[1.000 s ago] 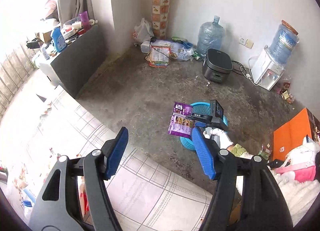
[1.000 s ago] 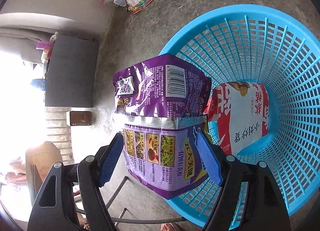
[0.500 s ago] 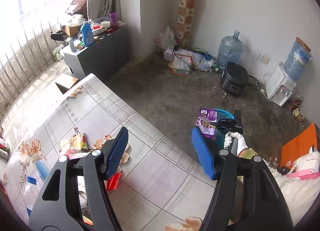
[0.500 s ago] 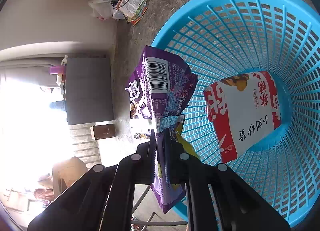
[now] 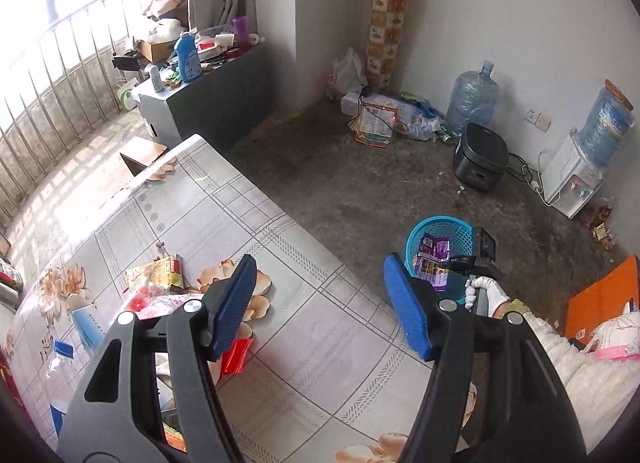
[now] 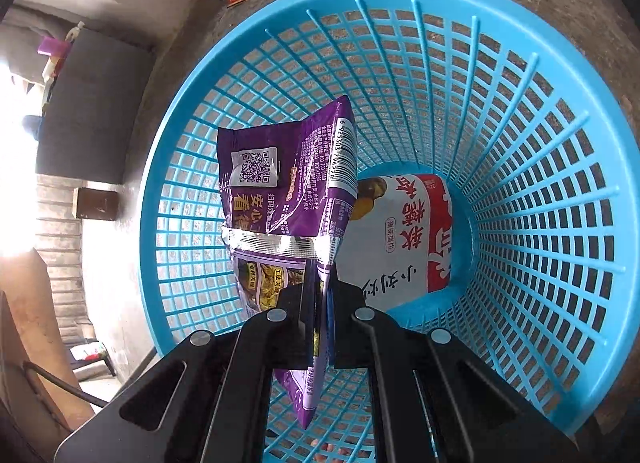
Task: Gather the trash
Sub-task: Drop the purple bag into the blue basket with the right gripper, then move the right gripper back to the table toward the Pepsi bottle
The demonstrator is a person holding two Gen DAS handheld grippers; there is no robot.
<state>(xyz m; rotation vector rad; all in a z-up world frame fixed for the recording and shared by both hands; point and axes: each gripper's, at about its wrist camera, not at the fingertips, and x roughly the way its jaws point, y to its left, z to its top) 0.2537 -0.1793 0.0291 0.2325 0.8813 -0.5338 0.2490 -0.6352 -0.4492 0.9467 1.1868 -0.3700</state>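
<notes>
Left wrist view: the left gripper hovers over the patterned tabletop, fingers spread and empty, with wrappers lying just beyond.

Right wrist view: the right gripper, fingers pressed together, pinches a purple snack bag inside the blue basket, above a red-and-white packet.

Purple snack bag — a QR code, a barcode (digits blurred) — white-and-red packet: Chinese characters.
</notes>
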